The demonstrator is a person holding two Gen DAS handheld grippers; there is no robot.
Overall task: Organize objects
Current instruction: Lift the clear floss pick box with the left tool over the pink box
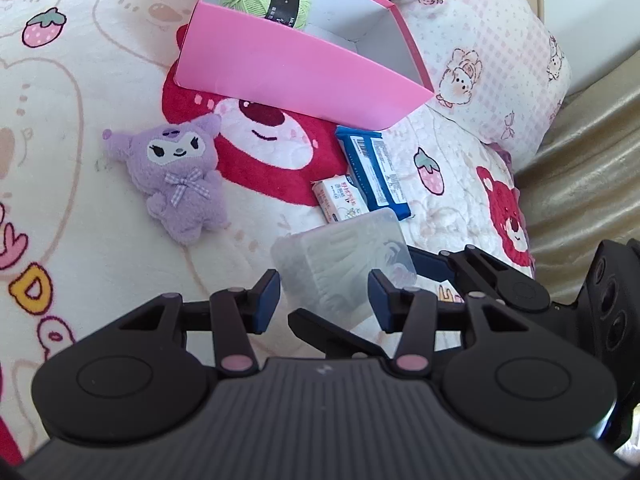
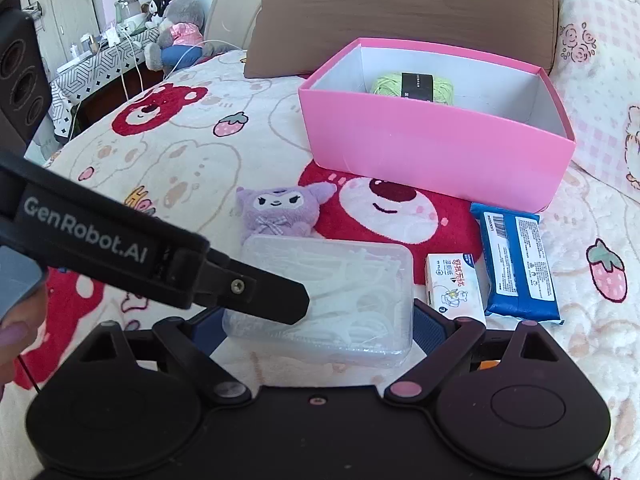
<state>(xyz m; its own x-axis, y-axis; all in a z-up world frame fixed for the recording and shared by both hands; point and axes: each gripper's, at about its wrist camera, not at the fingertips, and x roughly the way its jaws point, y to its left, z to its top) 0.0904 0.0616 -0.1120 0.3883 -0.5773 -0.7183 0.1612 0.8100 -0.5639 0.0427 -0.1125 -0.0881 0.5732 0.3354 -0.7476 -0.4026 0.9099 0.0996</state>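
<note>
Between the blue pads of the right gripper (image 2: 316,328) sits a clear plastic box of floss picks (image 2: 340,292), clamped at its 2 short ends and raised above the bedspread (image 2: 192,152). The left gripper (image 1: 324,292) is at the same box from the other side — its jaws stand partly apart with 1 corner of the box between them, though I cannot tell whether the pads press on it. Just beyond the box lie a small white carton (image 2: 452,284) and a blue wipes packet (image 2: 516,264), side by side and touching. To their left lies a purple plush toy (image 1: 176,180), face up. Farther back stands an open pink box (image 2: 436,152) — a ball of green yarn (image 2: 412,86) lies inside it.
</note>
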